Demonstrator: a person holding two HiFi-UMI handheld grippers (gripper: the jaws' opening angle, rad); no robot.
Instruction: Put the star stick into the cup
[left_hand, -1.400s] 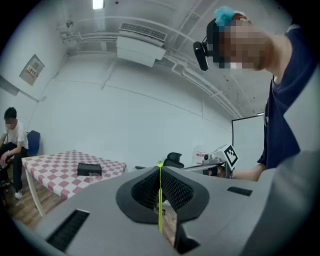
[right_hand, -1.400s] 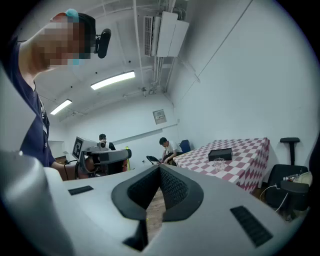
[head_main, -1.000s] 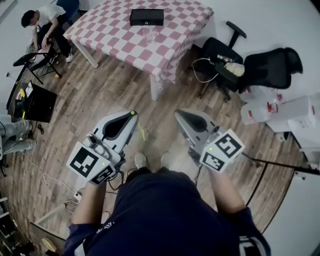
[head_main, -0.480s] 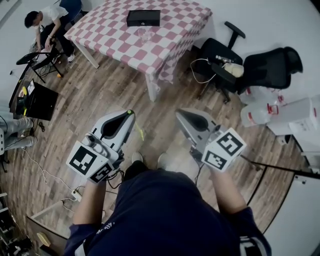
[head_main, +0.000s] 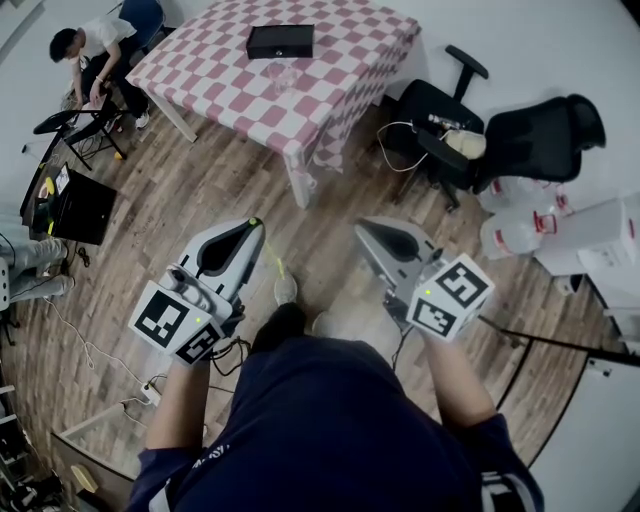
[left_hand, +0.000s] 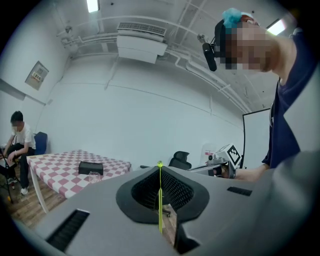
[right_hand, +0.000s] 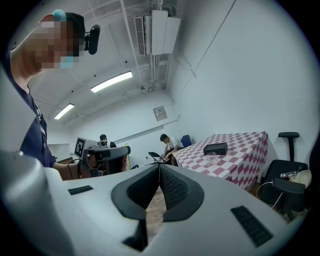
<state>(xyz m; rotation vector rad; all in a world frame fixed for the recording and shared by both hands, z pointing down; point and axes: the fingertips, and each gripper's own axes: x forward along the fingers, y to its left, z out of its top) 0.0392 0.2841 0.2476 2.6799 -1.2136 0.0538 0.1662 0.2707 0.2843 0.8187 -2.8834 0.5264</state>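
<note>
Yellow-green and thin, the star stick (left_hand: 160, 202) sits pinched between the fingers (left_hand: 176, 189) of your left gripper (left_hand: 160, 168), which are closed tight on it. It runs up the seam where the two pads meet, and its small rounded tip pokes out just past the fingertips. In the head view, the rest of the stick (head_main: 272, 258) slants down from your left gripper (head_main: 250, 224) over the wooden floor (head_main: 200, 190).

Your right gripper (right_hand: 159, 168) has its fingers (right_hand: 172, 187) brought together at the tips with nothing held. Only floor shows through the gap behind them. In the head view it (head_main: 362, 226) is level with the left one, the two side by side but apart.

The clear cup (head_main: 283, 73) stands well ahead of both pairs of fingers, on the red-and-white checked tabletop (head_main: 340, 60). It is just on the near side of a black box (head_main: 280, 41). In the left gripper view, the cup (left_hand: 94, 176) lies off to the left of the fingers and beyond them. In the right gripper view, it (right_hand: 212, 160) lies to the right of the fingers, again far past the tips. The stick is nowhere near the cup yet.
</note>
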